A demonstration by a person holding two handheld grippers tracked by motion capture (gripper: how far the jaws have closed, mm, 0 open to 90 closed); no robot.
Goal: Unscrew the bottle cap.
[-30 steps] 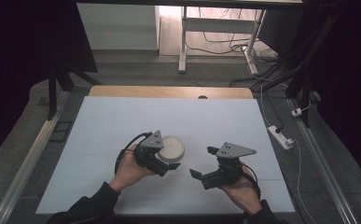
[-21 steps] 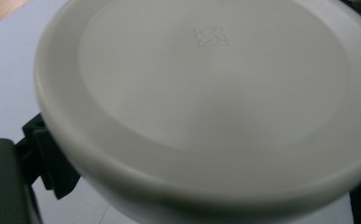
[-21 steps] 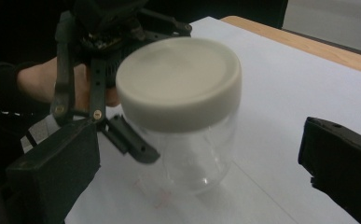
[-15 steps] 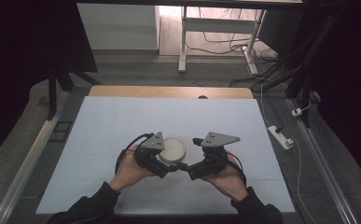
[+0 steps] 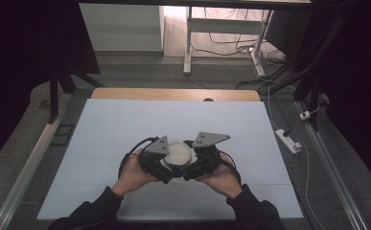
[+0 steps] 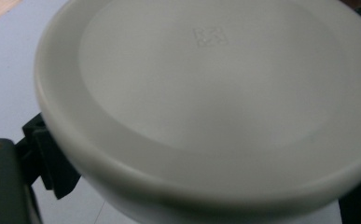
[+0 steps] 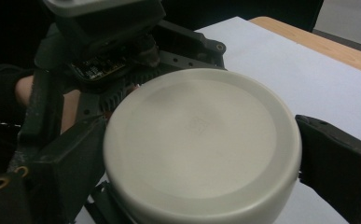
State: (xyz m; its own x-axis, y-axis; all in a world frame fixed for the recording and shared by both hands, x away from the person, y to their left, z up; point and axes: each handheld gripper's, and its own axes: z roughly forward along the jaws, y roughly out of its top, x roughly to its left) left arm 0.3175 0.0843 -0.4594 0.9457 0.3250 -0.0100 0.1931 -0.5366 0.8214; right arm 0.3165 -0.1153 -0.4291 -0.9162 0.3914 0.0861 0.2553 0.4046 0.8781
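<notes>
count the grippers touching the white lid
2. The left gripper holds the white lid from its left; the right gripper has its jaws at either side of it on the table.

- The white round container [image 6: 206,102] has a tiny square mark embossed on its flat top, seen in the left gripper view. It looks like a little grid of four characters, way too faint and blurry to make out.
- Same embossed stamp [image 7: 197,125] shows in the right gripper view, still unreadable.
- Nothing else has legible text, numbers or logos.
</notes>
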